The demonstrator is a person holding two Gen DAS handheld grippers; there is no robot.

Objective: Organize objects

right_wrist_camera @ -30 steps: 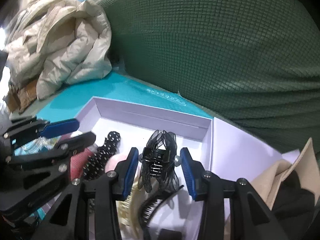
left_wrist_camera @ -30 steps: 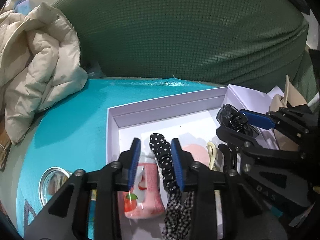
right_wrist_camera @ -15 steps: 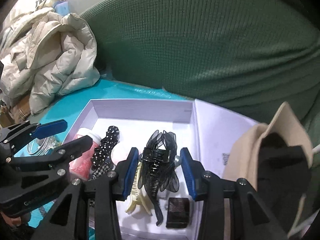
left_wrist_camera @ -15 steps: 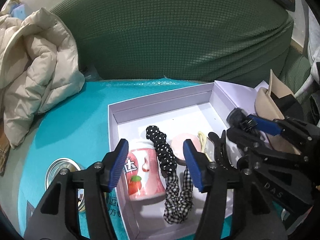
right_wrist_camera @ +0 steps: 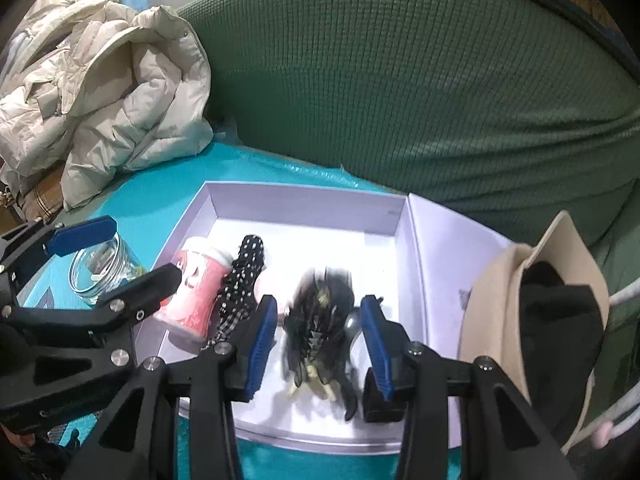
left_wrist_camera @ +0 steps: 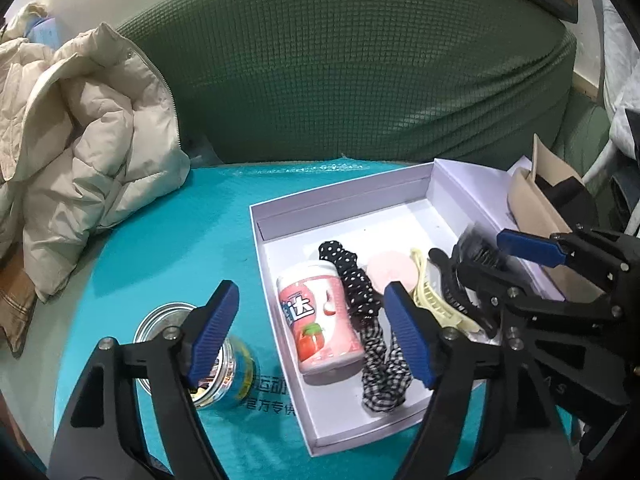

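A white box (left_wrist_camera: 256, 220) on the teal surface holds a pink bottle (left_wrist_camera: 320, 320), a dotted and checked scrunchie (left_wrist_camera: 356, 284), a pink round pad (left_wrist_camera: 390, 270), a cream hair claw (left_wrist_camera: 436, 304) and a black clip (left_wrist_camera: 454, 288). My left gripper (left_wrist_camera: 310, 336) hangs open and empty above the bottle. My right gripper (right_wrist_camera: 319, 344) hovers over the right half of the box (right_wrist_camera: 304, 190). It is shut on a black gauzy hair claw (right_wrist_camera: 320, 320), which looks blurred. Its lower end hides a cream claw beneath.
A glass jar (left_wrist_camera: 236, 376) stands left of the box under my left finger. A cream puffy jacket (left_wrist_camera: 88, 152) lies at the far left, with a green sofa back (left_wrist_camera: 340, 80) behind. The box flap (right_wrist_camera: 440, 240) and a beige bag (right_wrist_camera: 500, 300) sit on the right.
My left gripper has opened wide, let go of the pink bottle in the box and risen. The right gripper has lifted with the black claw, which now blurs.
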